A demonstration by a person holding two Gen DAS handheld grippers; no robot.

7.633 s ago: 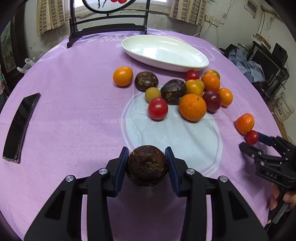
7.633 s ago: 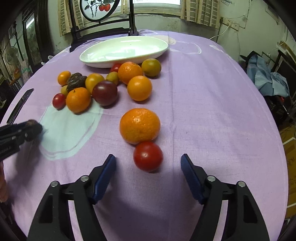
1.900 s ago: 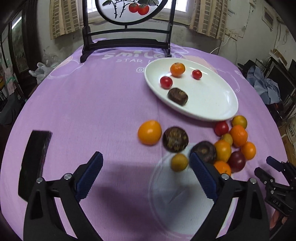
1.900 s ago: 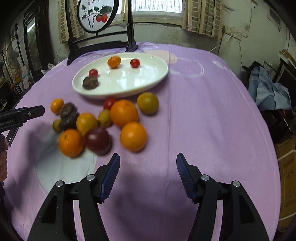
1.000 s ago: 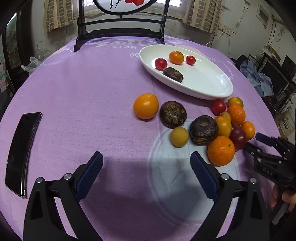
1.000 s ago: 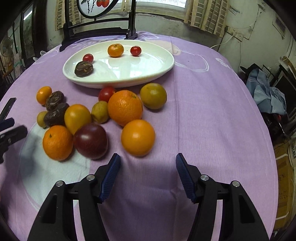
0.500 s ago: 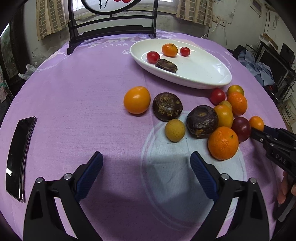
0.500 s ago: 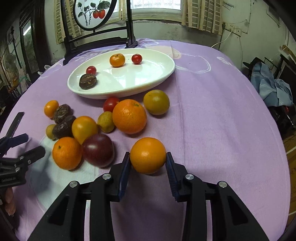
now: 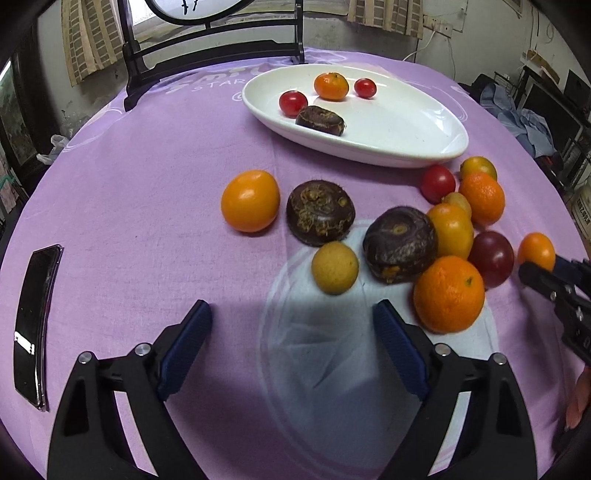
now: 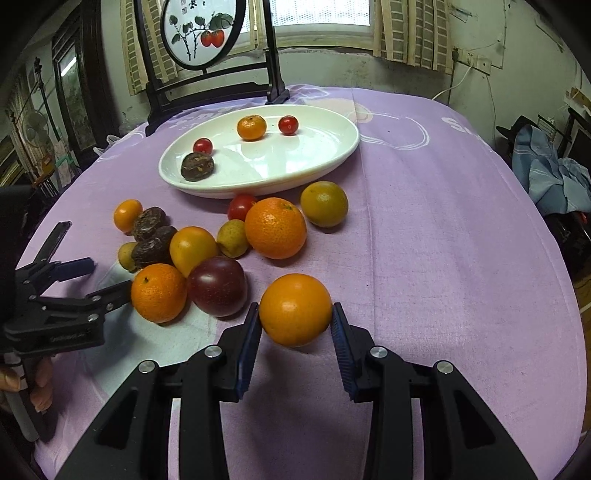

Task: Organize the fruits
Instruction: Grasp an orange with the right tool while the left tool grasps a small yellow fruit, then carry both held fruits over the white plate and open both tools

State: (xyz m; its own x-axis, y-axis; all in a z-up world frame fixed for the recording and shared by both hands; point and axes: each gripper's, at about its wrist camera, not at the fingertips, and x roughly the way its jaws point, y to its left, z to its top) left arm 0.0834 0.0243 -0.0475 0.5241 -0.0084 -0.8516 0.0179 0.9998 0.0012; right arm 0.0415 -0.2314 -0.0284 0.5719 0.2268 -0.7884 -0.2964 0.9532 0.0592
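My right gripper (image 10: 294,314) is shut on a smooth orange fruit (image 10: 295,309), held just in front of the fruit pile. The pile of oranges (image 10: 275,227), a dark plum (image 10: 218,291) and brown fruits (image 9: 320,217) lies on the purple cloth below the white oval plate (image 9: 406,153). The plate holds two red tomatoes, a small mandarin (image 9: 331,85) and a brown fruit. My left gripper (image 9: 291,310) hangs over the cloth with its jaws closing and nothing between them. A small yellow fruit (image 9: 334,267) lies just ahead of it.
A black phone (image 9: 35,325) lies near the table's left edge. A dark chair with a round painted panel (image 10: 205,33) stands behind the plate. Blue clothes (image 10: 554,177) are heaped off the table to the right. A hand (image 10: 37,391) holds the left gripper.
My right gripper has shut on the orange fruit that lay ahead of it. My left gripper has moved closer to the pile, its jaws a little narrower.
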